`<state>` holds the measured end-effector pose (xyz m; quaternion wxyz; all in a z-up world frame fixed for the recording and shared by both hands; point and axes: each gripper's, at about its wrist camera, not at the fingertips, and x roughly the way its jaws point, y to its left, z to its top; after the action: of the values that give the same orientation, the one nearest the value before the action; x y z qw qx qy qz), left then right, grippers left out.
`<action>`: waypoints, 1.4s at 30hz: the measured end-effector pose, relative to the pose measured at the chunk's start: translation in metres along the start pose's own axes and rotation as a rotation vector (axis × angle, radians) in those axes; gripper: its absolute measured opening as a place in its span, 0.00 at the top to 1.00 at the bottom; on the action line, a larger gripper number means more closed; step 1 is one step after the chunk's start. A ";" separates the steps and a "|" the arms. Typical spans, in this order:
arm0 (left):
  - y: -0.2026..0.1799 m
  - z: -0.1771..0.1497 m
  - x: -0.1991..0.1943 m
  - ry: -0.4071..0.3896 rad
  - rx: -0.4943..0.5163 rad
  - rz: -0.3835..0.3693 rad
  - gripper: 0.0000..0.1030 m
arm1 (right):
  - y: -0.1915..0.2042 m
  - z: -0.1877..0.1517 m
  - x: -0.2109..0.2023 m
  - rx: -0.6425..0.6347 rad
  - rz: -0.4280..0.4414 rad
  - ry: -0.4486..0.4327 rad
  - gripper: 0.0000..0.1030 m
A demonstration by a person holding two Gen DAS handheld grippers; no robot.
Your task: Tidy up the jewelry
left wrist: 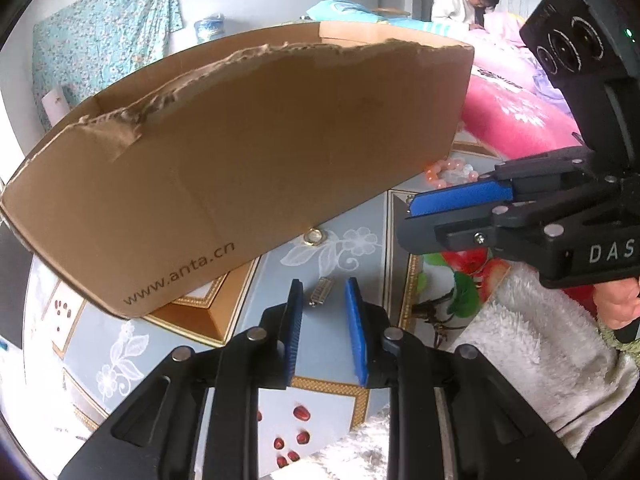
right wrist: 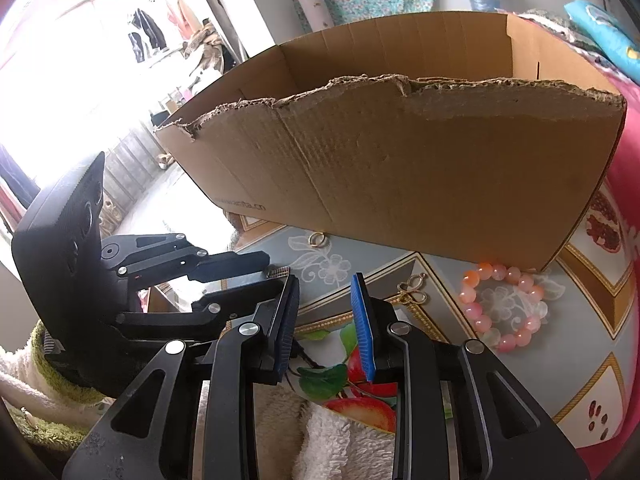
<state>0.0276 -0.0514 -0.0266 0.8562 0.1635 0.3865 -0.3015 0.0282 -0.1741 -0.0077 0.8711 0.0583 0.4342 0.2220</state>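
Before the cardboard box (left wrist: 248, 152), left gripper (left wrist: 324, 300) fingers stand slightly spread around a small metal piece (left wrist: 319, 291); right gripper (right wrist: 325, 292) fingers spread, empty.

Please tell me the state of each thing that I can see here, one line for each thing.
cardboard box: open, top edge torn.
left gripper: open, nothing between its fingers.
right gripper: open, empty.
small silver piece: lying on the table, loose.
ring: on the table by the box.
bead bracelet: lying flat outside the box.

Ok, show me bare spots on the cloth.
Bare: between ring and gold clasp; also right of bracelet, below box. Crowded: around silver clasp, where left gripper hovers.
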 end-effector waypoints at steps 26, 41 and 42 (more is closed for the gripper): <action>0.023 -0.021 -0.013 -0.036 -0.097 0.101 0.96 | 0.043 0.011 0.049 -0.106 -0.179 -0.058 0.75; 0.034 -0.032 -0.019 -0.065 -0.136 0.069 0.96 | 0.075 0.013 0.074 -0.026 -0.358 -0.073 0.82; 0.035 -0.032 -0.019 -0.067 -0.137 0.067 0.96 | 0.074 0.012 0.072 -0.022 -0.362 -0.072 0.83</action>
<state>0.0221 -0.0006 -0.0314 0.8873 0.1074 0.3717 -0.2510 0.0504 -0.0757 -0.0312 0.9123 -0.0228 0.4039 0.0640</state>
